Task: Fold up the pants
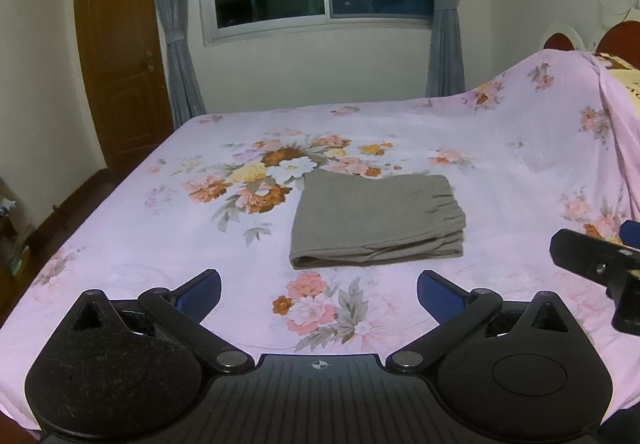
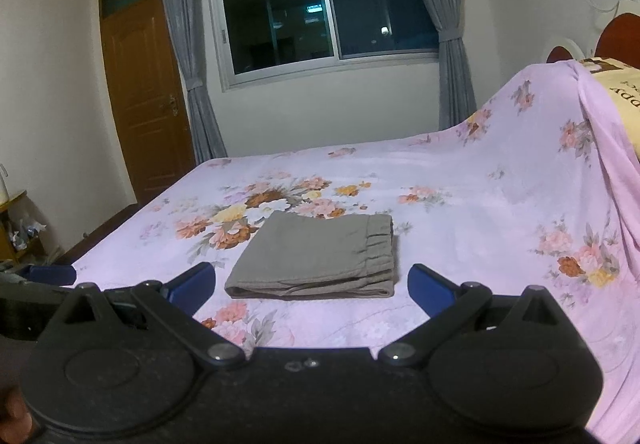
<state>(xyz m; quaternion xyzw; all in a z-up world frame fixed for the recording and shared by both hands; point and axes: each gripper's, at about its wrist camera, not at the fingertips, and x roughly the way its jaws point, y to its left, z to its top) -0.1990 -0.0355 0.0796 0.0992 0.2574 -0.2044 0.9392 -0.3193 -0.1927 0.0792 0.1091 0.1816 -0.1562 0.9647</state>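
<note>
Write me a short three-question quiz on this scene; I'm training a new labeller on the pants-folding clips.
1. True or false: the pants lie folded on the bedsheet.
2. The left claw is: A) open, empty B) shut on the pants.
3. On which side of the folded pants is the gathered waistband in the right wrist view?

Key: 1 true. 2 A. 3 The right side; the right claw is open too.

- Upside-down letters reading roughly "ppy" are showing on the yellow pillow (image 2: 618,94) at the bed's head.
- Nothing else is reading clearly.
</note>
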